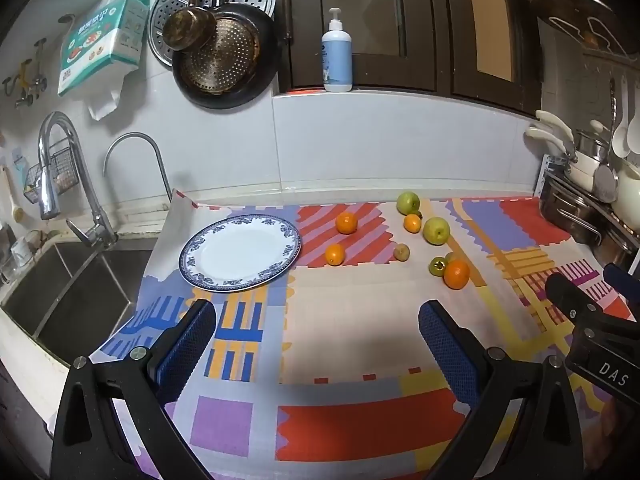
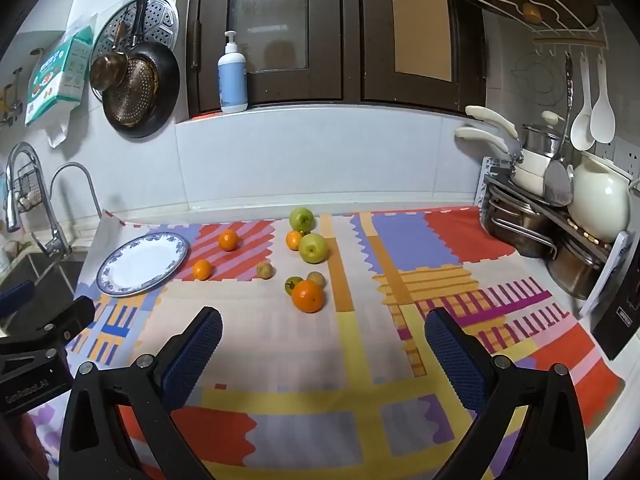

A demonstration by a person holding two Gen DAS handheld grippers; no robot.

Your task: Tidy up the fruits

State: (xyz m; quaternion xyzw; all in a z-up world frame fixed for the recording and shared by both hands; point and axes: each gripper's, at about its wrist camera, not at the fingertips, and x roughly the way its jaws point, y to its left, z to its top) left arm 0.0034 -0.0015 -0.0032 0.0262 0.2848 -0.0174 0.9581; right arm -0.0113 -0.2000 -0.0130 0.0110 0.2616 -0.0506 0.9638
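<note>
A blue-rimmed white plate (image 1: pixel 240 253) (image 2: pixel 143 263) lies bare on the patterned cloth beside the sink. Right of it are scattered fruits: two green apples (image 1: pixel 436 231) (image 2: pixel 313 247), a big orange (image 1: pixel 456 274) (image 2: pixel 307 296), smaller oranges (image 1: pixel 346 223) (image 2: pixel 228 239), a green persimmon (image 1: pixel 438 266) (image 2: pixel 292 284) and small brownish fruits (image 1: pixel 401 251) (image 2: pixel 264 270). My left gripper (image 1: pixel 318 334) hovers open over the cloth, short of the plate and fruit. My right gripper (image 2: pixel 323 338) is open too, nearest the big orange. Nothing sits between either pair of fingers.
A steel sink (image 1: pixel 68 292) with taps lies left of the cloth. Pots and a white kettle (image 2: pixel 600 200) crowd a rack at the right. A soap bottle (image 1: pixel 337 56) stands on the window ledge; pans hang on the wall. The right gripper's body (image 1: pixel 588 320) shows at the left view's edge.
</note>
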